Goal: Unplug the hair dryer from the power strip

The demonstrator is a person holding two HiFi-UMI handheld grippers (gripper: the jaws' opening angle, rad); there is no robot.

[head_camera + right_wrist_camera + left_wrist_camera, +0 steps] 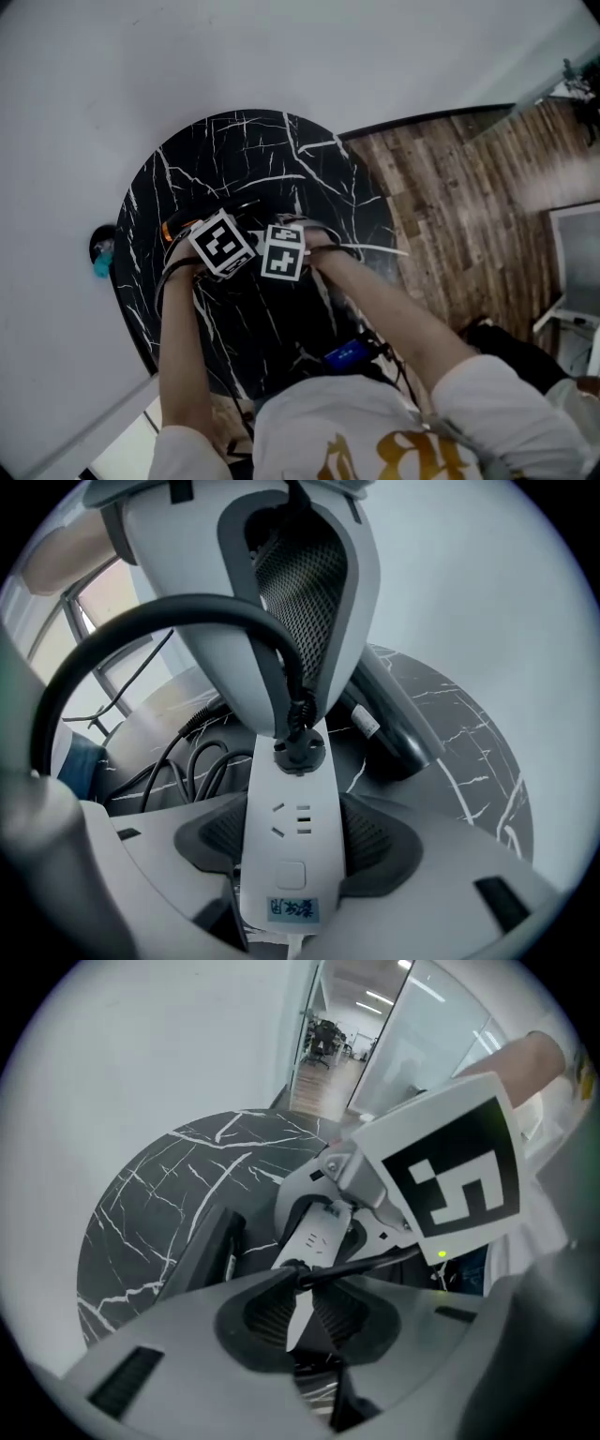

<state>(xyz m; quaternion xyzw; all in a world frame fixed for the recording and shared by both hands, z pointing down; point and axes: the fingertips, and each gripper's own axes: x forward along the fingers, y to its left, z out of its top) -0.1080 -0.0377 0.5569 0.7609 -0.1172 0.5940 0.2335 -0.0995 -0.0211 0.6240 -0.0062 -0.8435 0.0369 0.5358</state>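
Observation:
A white power strip lies on the round black marble table. My right gripper is shut on it, one pad on each long side. The hair dryer's black plug sits in the strip's far socket, and its cord loops up and to the left. My left gripper comes down from above and is shut on that plug. The black hair dryer lies just beyond the strip. In the head view both marker cubes stand close together and hide the jaws.
Coils of black cable lie on the table left of the strip. A white wall curves round the table's far side. Wood floor is to the right. A small dark and teal object sits off the table's left edge.

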